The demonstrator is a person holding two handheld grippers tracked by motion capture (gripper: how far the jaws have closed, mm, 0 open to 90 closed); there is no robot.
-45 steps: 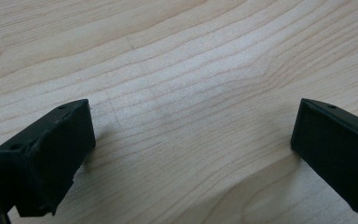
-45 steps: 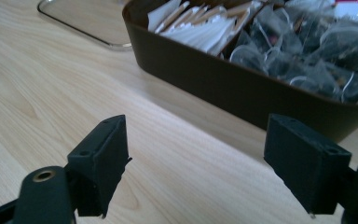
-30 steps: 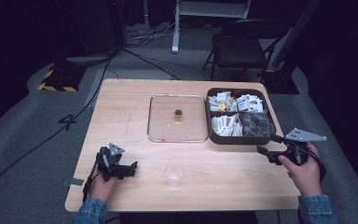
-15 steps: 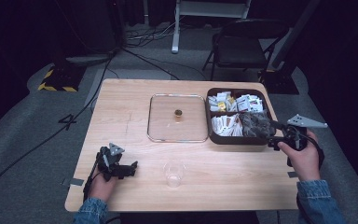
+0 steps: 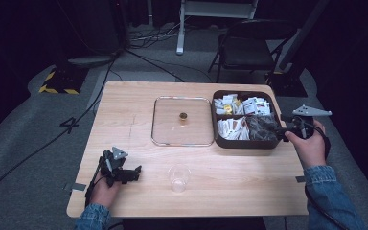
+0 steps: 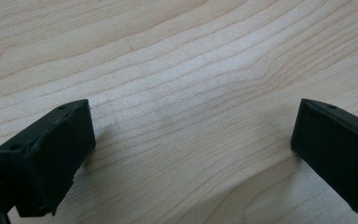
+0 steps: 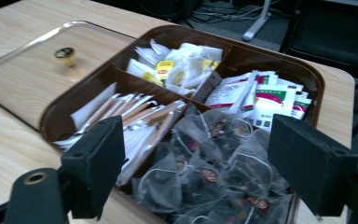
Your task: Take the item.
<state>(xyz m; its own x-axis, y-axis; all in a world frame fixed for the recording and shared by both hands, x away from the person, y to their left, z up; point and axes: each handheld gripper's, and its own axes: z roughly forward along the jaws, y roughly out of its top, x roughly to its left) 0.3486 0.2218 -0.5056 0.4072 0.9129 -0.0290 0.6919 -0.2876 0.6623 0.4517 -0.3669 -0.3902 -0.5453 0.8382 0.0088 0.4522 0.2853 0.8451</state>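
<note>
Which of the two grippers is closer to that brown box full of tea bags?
The right gripper. It hangs at the brown box's right edge, jaws open toward the mesh tea bags. The left gripper rests far off near the table's front left corner.

Beyond my pale wooden table (image 5: 124,110) I see grey carpet (image 5: 24,124) crossed by black cables (image 5: 43,143), a dark folding chair (image 5: 249,48) and dim surroundings.

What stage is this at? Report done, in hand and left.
Done: the glass lid lies flat on the table beside the open brown box. In hand: the right gripper, jaws open, points at the compartment of mesh tea bags. Left: no bag is gripped, the plastic cup looks empty, and the left gripper rests open.
</note>
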